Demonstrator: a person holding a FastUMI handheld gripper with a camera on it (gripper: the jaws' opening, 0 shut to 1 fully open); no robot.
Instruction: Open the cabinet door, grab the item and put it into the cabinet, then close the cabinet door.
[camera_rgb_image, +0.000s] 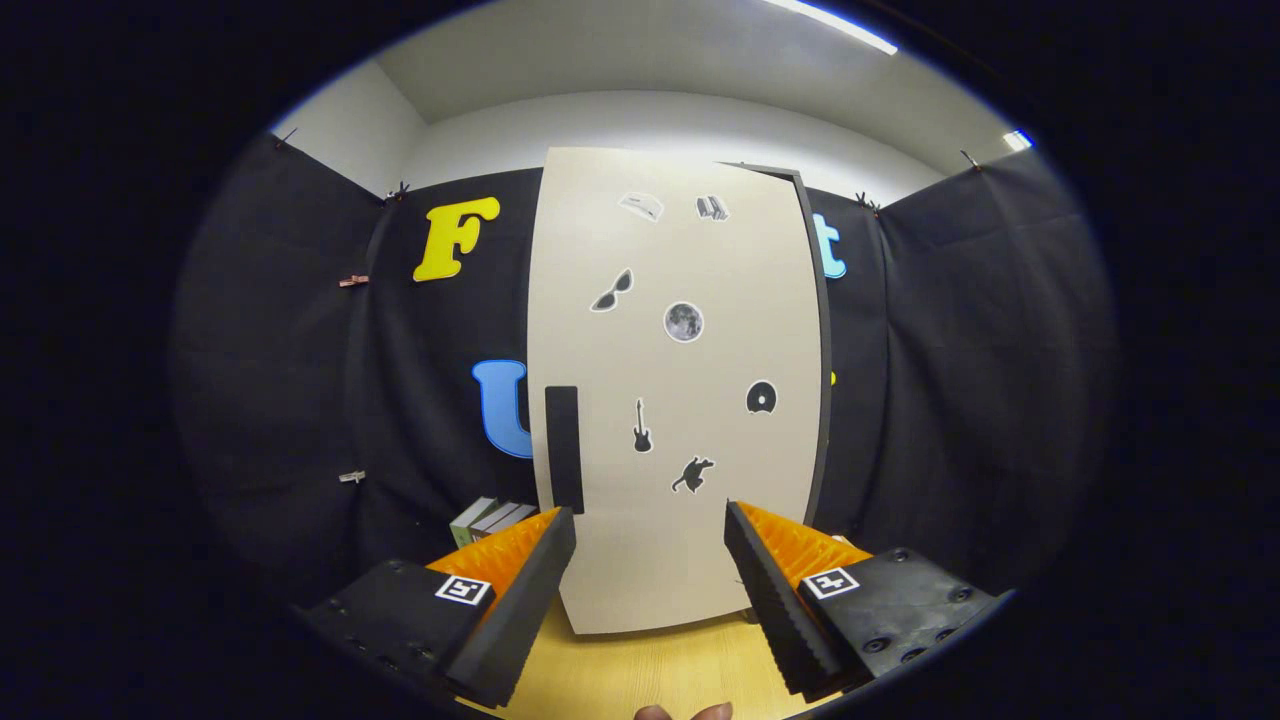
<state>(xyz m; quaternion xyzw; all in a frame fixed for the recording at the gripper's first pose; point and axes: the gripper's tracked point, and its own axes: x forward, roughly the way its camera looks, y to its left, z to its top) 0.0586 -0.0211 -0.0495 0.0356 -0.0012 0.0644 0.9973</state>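
Note:
A tall cabinet with a pale beige door stands upright on the wooden table straight ahead of me. The door looks nearly shut, with a thin dark edge of the cabinet body showing along its right side. Small dark stickers dot the door. A black vertical handle sits near the door's left edge, just above my left fingertip. My gripper is open, its fingers spread wide with nothing between them. A small stack of books lies to the left of the cabinet, partly hidden behind my left finger.
The light wooden tabletop runs from below my fingers to the cabinet's foot. Black cloth walls close in on the left, back and right. A person's fingertips show at the very bottom.

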